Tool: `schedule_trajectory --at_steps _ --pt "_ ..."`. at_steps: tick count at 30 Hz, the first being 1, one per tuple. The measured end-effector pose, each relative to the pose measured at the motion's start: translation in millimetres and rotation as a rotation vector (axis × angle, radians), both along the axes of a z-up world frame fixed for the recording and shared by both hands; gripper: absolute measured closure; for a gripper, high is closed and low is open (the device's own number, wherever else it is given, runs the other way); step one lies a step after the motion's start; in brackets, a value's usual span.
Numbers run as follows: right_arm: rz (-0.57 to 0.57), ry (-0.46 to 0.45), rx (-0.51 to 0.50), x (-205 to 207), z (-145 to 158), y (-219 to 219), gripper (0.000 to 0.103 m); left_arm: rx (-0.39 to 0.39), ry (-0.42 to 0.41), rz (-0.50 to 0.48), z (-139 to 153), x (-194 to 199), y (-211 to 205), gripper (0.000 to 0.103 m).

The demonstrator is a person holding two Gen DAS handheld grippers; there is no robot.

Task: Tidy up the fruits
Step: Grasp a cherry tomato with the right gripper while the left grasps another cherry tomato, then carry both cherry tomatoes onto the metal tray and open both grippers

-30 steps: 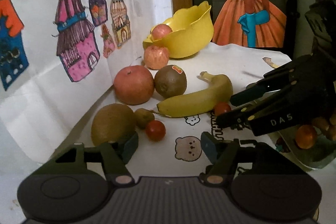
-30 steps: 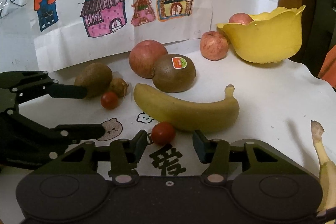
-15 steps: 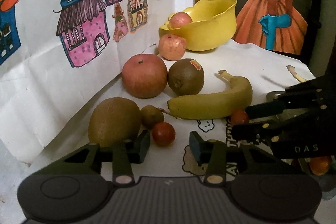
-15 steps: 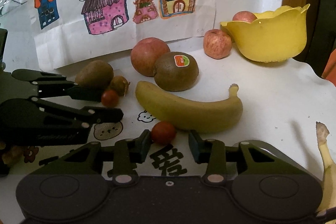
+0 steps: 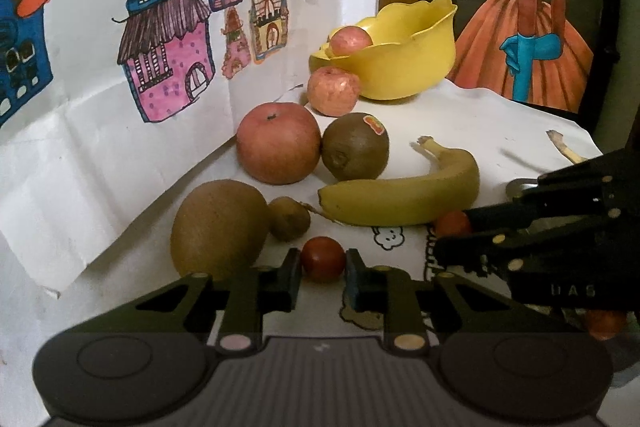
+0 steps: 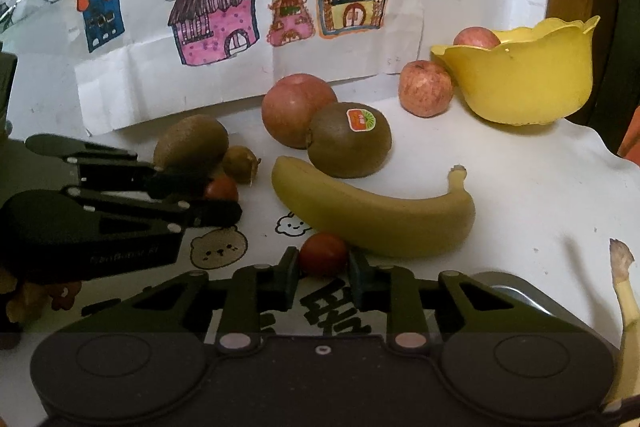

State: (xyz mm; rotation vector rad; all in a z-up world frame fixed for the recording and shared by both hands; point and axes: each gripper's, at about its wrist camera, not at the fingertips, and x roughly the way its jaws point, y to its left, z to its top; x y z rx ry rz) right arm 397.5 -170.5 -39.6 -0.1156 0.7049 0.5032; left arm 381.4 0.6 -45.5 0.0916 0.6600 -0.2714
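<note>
Left gripper (image 5: 323, 277) closed around a cherry tomato (image 5: 323, 258), right gripper (image 6: 323, 273) pinching another cherry tomato (image 6: 323, 253), both round, red, glossy, on the white tablecloth (image 6: 520, 187), yellow banana (image 6: 372, 215) lying crosswise, stem toward yellow bowl (image 6: 520, 79).

Both tongs have narrowed and slid forward: the left gripper (image 5: 323, 275) now brackets one cherry tomato (image 5: 322, 259), the right gripper (image 6: 323, 275) another tomato (image 6: 323, 253).

White tablecloth (image 6: 520, 187): banana (image 6: 376, 215), apples (image 6: 298, 109), kiwis (image 6: 350, 141), cherry tomatoes (image 6: 323, 254), yellow bowl (image 6: 520, 75).
</note>
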Motion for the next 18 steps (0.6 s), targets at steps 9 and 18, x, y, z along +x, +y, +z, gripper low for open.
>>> schedule_trajectory --at_steps 9,18 --pt "-0.026 -0.044 0.058 -34.4 21.0 -25.7 0.075 -0.019 -0.039 -0.035 19.2 -34.1 -12.9 0.077" --pt "-0.119 -0.104 0.044 -87.7 54.9 -77.4 0.075 -0.049 -0.09 -0.124 42.1 -74.7 -48.7 0.077"
